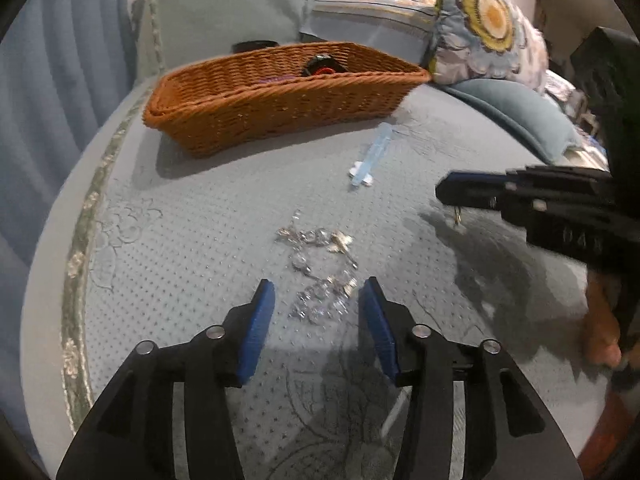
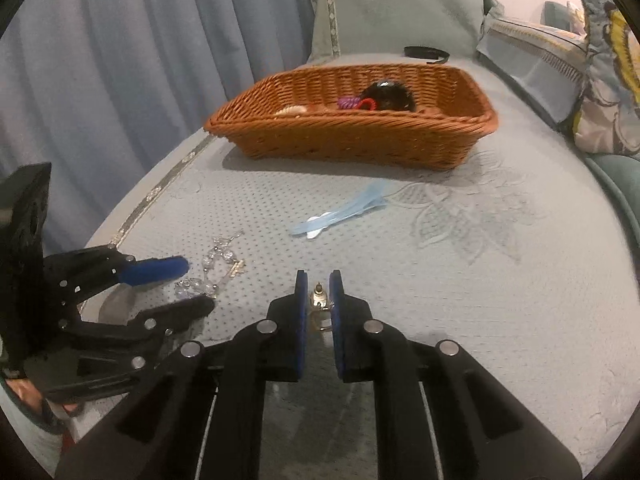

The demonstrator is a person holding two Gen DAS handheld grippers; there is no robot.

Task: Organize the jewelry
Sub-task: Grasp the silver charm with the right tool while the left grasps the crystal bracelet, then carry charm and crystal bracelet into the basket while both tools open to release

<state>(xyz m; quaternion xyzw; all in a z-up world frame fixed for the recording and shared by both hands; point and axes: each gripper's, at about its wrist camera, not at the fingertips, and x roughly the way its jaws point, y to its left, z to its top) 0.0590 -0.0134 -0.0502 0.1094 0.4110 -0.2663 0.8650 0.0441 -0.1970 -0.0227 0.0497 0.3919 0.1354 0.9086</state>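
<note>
Pickup step, both tools busy. Right tool (image 2: 319,280) pinched narrow on small gold earring (image 2: 318,296), lifted at lower centre of right view. Left tool (image 1: 316,296) spread wide around crystal chain pile (image 1: 320,272) on bed (image 1: 200,240), centre frame. Next, probably: close left on chain, carry both to wicker basket (image 1: 280,108), upper centre. Blue hair clip (image 1: 368,156) left for later.

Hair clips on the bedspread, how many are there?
1: a pale blue hair clip lies between the basket and the crystal jewelry. Others may hide inside the basket.
</note>
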